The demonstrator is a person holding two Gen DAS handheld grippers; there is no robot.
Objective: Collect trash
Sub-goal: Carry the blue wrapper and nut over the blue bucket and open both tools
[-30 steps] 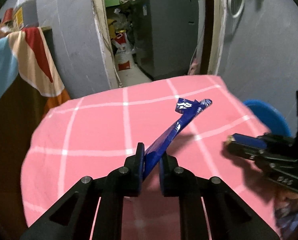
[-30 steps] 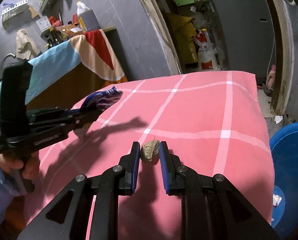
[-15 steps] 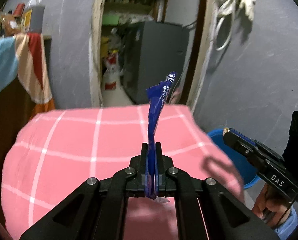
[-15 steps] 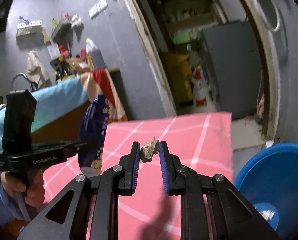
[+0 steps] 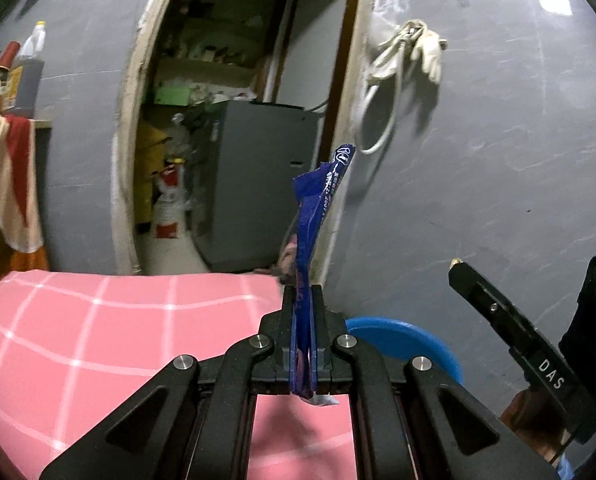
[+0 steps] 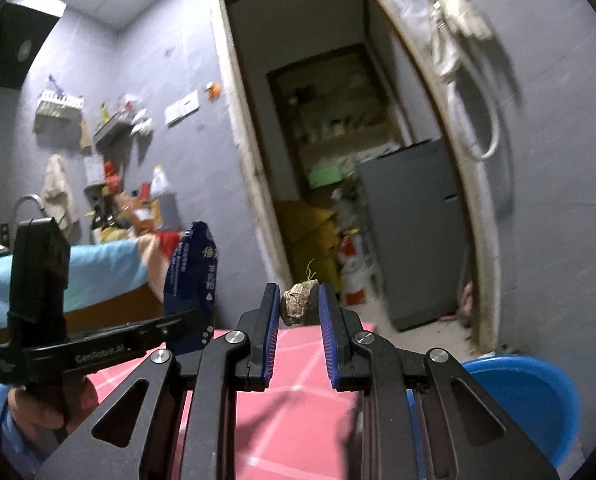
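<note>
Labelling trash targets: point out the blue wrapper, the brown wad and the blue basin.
blue wrapper (image 5: 311,216), left wrist view, middle of the upright strip.
brown wad (image 6: 299,304), right wrist view, centre of the crumpled lump.
blue basin (image 6: 537,396), right wrist view, inner wall.

Dim indoor light, fisheye warping, motion blur, dark corners

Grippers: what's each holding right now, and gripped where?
Left gripper: blue wrapper, clamped at its lower end. Right gripper: crumpled brown wad, pinched by its sides at the fingertips.

"DAS" on right gripper (image 5: 459,276), "GenRobot.AI", seemingly, on left gripper (image 6: 190,318)
</note>
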